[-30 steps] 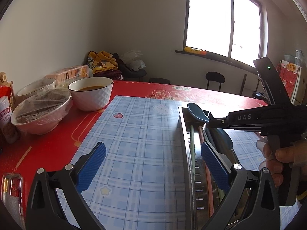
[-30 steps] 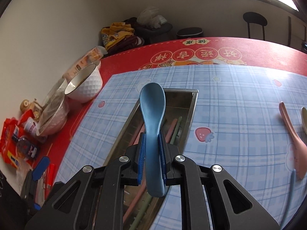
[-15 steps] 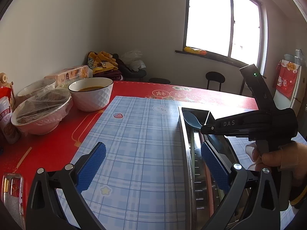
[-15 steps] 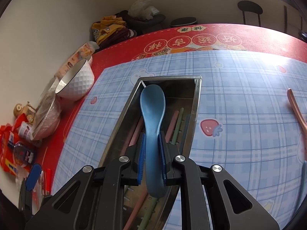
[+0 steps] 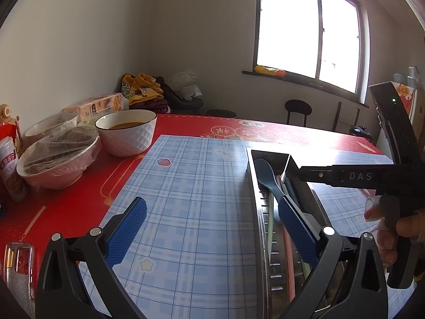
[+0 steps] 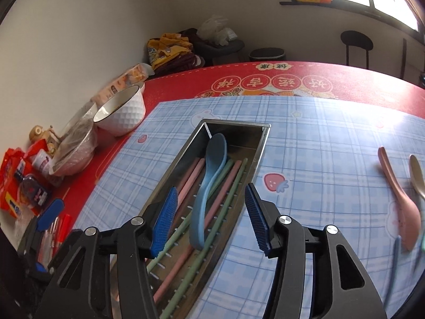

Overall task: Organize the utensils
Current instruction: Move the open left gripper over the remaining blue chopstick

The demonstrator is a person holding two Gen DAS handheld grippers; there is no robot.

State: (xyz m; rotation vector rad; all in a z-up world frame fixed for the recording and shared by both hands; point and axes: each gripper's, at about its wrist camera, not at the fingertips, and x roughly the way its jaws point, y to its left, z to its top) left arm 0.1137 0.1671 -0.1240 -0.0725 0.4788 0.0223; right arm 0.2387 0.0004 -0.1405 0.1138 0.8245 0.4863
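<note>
Over the long stainless-steel utensil tray [image 6: 261, 143], my right claw [image 6: 209, 219], jaws just spread wide, has let the pale blue plastic spoon [image 6: 209, 175] lie among the chopsticks, bowl toward twelve o'clock, so I should lift straight clear without clipping its handle.

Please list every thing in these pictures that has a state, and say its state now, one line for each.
right gripper: open, jaws have just been opening, nothing gripped
left gripper: open, holds nothing
blue spoon: released, lies in the tray on the chopsticks
metal tray: holds chopsticks and the spoon
pink spoon: lies on the mat, outside the tray
white bowl: uncovered, brown liquid inside
pink bowl: covered with plastic film
</note>
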